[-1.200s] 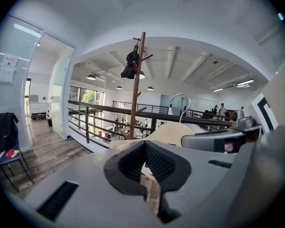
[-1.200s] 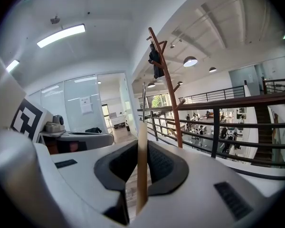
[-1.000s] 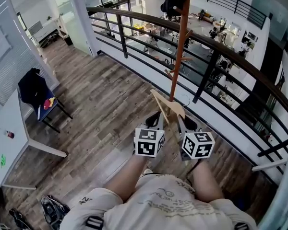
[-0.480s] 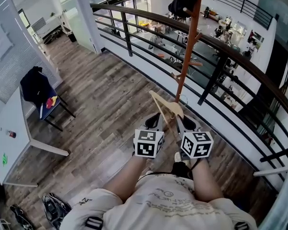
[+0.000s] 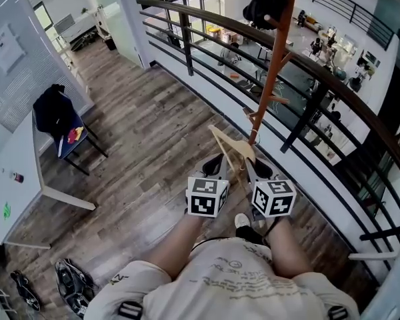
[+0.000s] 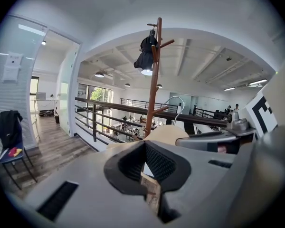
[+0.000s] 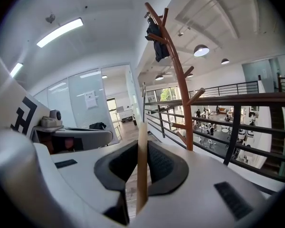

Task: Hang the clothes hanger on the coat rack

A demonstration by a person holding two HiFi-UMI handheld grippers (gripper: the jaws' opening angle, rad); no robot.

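Not hung yet; the pale wooden clothes hanger with a metal hook (image 5: 232, 153) was up in front of the tall reddish-brown wooden coat rack (image 5: 270, 79), short of it, not touching; left gripper (image 5: 216, 167) and right gripper (image 5: 259, 172) were both clamped on its wood; a dark garment (image 5: 267, 2) sat on the rack's top; left, I'd say: close in, hook a free peg, let go.
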